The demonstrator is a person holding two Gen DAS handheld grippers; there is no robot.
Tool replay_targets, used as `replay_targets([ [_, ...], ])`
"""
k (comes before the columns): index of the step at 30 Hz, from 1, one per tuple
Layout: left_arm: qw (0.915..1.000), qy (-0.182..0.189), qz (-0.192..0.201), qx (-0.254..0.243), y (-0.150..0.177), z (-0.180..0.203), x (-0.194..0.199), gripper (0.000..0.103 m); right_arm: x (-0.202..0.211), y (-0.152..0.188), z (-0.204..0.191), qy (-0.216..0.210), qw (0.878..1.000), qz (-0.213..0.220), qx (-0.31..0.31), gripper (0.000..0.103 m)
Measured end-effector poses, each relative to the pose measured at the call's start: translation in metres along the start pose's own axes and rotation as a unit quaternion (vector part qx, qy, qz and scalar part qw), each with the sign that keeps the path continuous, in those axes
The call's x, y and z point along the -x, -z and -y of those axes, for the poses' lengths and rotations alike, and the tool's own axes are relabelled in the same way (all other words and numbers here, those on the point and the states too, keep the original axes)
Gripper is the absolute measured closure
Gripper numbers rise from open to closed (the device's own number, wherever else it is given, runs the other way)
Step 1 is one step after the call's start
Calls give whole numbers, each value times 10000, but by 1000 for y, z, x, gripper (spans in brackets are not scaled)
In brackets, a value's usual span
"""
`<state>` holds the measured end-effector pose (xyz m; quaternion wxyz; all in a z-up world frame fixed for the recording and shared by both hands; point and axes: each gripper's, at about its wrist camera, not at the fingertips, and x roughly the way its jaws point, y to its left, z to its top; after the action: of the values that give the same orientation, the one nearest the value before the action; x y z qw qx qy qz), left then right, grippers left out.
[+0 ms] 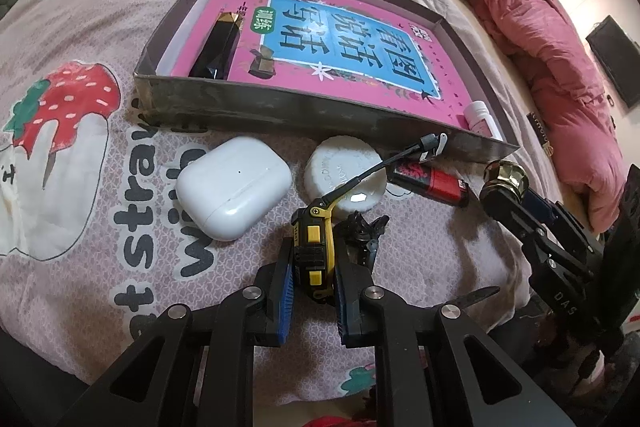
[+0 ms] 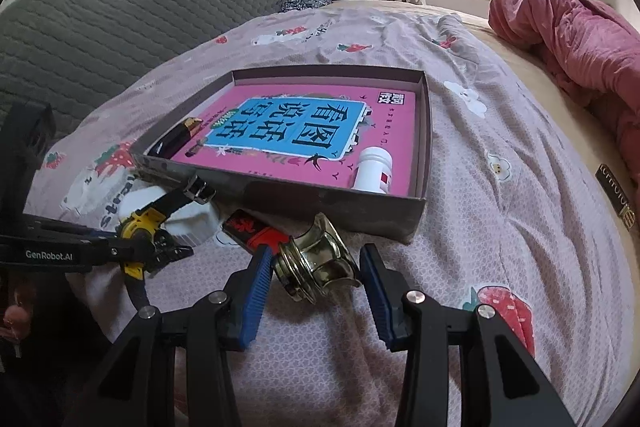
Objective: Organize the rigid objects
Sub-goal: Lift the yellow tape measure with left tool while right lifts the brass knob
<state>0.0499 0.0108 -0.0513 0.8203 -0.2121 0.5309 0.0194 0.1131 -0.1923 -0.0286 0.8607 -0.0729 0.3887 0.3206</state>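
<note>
Clearly yellow-and-black watch (image 1: 313, 254), strap extended.

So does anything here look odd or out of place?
Nothing is spilled or broken. The white bottle lies on its side in the tray, and the earbud case and round white lid sit loose outside it.

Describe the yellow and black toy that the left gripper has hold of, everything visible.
The yellow and black toy looks like hard plastic: a blocky body with yellow panels, a yellow rim and a screw near the top. A thin black arm runs from its top to a small grey and white tip by the box wall, passing over the white round lid. The left gripper is shut on the body, blue pads against both sides. It stands upright over the bedsheet.
</note>
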Motion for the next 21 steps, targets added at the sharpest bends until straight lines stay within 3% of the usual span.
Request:
replay_targets([
  [21, 9989, -27, 370, -289, -1, 9, 27, 86, 6, -3, -2, -227, 9993, 86, -296, 58],
])
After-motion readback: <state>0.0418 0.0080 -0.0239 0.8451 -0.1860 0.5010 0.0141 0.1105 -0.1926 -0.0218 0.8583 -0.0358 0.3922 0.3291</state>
